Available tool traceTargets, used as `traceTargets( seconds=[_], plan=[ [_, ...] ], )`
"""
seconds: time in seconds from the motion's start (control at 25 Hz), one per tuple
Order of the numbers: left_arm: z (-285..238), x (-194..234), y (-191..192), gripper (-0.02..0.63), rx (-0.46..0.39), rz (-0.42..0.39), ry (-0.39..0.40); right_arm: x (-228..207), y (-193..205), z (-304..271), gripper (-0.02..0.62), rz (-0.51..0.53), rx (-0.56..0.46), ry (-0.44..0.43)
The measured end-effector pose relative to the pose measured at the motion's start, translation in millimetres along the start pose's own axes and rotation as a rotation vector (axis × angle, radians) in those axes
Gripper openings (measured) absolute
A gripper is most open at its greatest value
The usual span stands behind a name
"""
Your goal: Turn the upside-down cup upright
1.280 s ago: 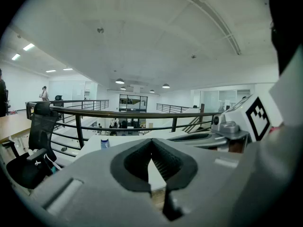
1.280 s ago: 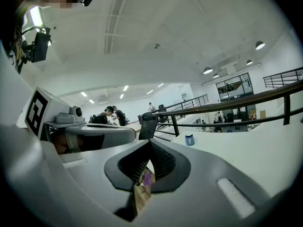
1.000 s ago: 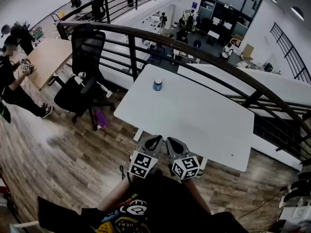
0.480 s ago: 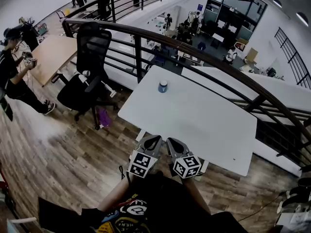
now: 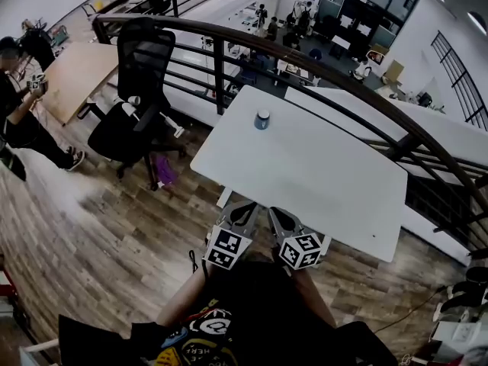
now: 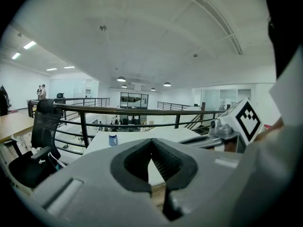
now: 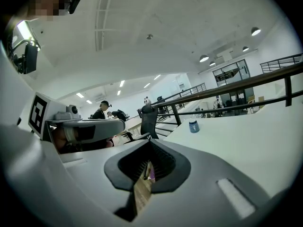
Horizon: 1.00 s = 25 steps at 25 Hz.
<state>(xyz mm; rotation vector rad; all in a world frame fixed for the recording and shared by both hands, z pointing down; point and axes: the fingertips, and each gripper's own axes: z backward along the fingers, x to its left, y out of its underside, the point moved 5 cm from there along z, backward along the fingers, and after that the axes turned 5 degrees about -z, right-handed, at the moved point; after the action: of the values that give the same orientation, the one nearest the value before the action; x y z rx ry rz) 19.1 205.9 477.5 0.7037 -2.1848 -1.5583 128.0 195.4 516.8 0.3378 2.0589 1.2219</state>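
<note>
Beside the curved railing [image 5: 219,75]: white table [image 5: 320,181], with a black office chair [image 5: 130,97] off its left end. At the table's near edge, left gripper [image 5: 244,210] and right gripper [image 5: 279,216] side by side; jaws of both closed together, nothing gripped. Small blue cup [image 5: 262,120] stands near the far edge, well apart from both.

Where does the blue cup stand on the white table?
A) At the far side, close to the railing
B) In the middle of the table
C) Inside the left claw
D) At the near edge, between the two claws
A: the blue cup stands alone at the far side of the white table, next to the railing, well away from the left claw and the right claw.
</note>
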Motion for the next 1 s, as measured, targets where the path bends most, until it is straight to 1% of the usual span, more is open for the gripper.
traceTargets(
  seconds=[0.2,0.32,0.48,0.6,0.72,0.84,0.92,1.0],
  plan=[
    [8,16,16,0.005,0.020,0.054,0.009,13,15,-10,0.003,-0.017,0.025,0.010],
    [2,24,23,0.005,0.036,0.073,0.014,8,22,-19,0.003,-0.043,0.051,0.014],
    [-17,48,25,0.005,0.041,0.095,0.007,-7,15,-46,0.003,-0.049,0.065,0.018],
    [-44,74,25,0.005,0.042,0.097,0.001,-27,5,-76,0.003,-0.043,0.069,0.015],
    [-84,97,28,0.005,0.075,0.077,0.001,-57,-5,-104,0.003,-0.024,0.070,0.019],
    [-128,118,24,0.005,0.097,0.050,0.008,-96,-26,-131,0.003,0.018,0.051,0.041],
    [-158,138,22,0.005,0.088,0.052,0.007,-120,-42,-153,0.003,0.034,0.038,0.037],
    [-189,161,25,0.005,0.105,0.049,-0.006,-141,-55,-179,0.003,0.051,0.041,0.033]
  ],
)
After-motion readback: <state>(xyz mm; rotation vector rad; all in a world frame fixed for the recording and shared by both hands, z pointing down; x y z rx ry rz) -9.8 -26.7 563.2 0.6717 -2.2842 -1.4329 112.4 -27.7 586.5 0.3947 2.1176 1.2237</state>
